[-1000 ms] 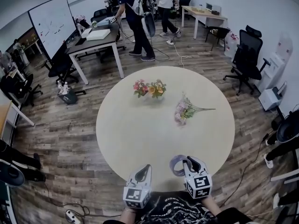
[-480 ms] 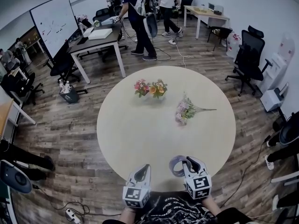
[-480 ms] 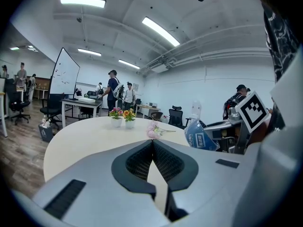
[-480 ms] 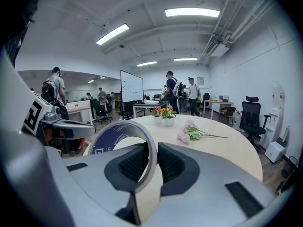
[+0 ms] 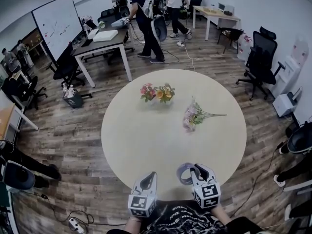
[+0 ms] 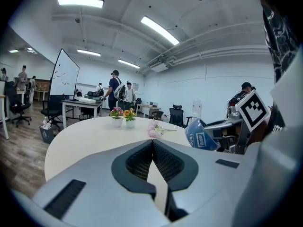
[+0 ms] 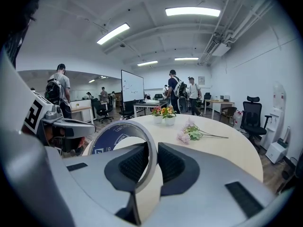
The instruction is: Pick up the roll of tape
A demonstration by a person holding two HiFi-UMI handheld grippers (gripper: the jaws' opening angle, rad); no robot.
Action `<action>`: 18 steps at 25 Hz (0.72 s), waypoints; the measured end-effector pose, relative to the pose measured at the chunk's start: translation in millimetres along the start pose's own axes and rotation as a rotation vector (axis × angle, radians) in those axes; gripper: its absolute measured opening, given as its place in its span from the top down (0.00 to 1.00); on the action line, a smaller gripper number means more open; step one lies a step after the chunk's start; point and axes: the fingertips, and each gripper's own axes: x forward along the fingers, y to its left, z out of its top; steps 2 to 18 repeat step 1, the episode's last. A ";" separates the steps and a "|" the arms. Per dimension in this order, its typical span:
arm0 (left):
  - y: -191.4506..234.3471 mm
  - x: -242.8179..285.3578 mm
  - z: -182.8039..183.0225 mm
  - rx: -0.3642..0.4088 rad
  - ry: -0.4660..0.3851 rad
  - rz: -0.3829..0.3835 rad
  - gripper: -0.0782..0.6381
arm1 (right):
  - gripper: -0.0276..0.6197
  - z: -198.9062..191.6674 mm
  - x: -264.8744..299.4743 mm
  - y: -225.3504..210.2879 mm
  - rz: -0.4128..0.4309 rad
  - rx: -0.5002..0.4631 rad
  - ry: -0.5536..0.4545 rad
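Observation:
The roll of tape (image 7: 124, 141), a pale ring with a blue printed core, stands on edge between the jaws of my right gripper (image 7: 150, 162), which is shut on its wall. In the head view the roll of tape (image 5: 184, 172) hangs just left of the right gripper (image 5: 197, 172), over the near edge of the round table (image 5: 146, 140). My left gripper (image 5: 150, 178) hovers beside it, jaws shut with nothing between them. From the left gripper view the left gripper (image 6: 152, 145) points across the table, and the tape (image 6: 200, 135) shows at the right.
A small pot of pink and orange flowers (image 5: 157, 92) stands at the table's far middle. A loose bunch of pink flowers (image 5: 195, 116) lies to its right. Desks, office chairs, a whiteboard (image 5: 54, 23) and several people fill the room beyond.

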 end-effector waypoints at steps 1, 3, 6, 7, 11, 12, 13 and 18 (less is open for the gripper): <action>-0.1 -0.1 0.4 -0.003 0.002 0.001 0.86 | 0.85 0.0 0.0 0.1 0.001 -0.002 0.000; -0.1 -0.1 0.4 -0.003 0.002 0.001 0.86 | 0.85 0.0 0.0 0.1 0.001 -0.002 0.000; -0.1 -0.1 0.4 -0.003 0.002 0.001 0.86 | 0.85 0.0 0.0 0.1 0.001 -0.002 0.000; -0.1 -0.1 0.4 -0.003 0.002 0.001 0.86 | 0.85 0.0 0.0 0.1 0.001 -0.002 0.000; -0.1 -0.1 0.4 -0.003 0.002 0.001 0.86 | 0.85 0.0 0.0 0.1 0.001 -0.002 0.000; -0.1 -0.1 0.4 -0.003 0.002 0.001 0.86 | 0.85 0.0 0.0 0.1 0.001 -0.002 0.000; -0.1 -0.1 0.4 -0.003 0.002 0.001 0.86 | 0.85 0.0 0.0 0.1 0.001 -0.002 0.000; -0.1 -0.1 0.4 -0.003 0.002 0.001 0.86 | 0.85 0.0 0.0 0.1 0.001 -0.002 0.000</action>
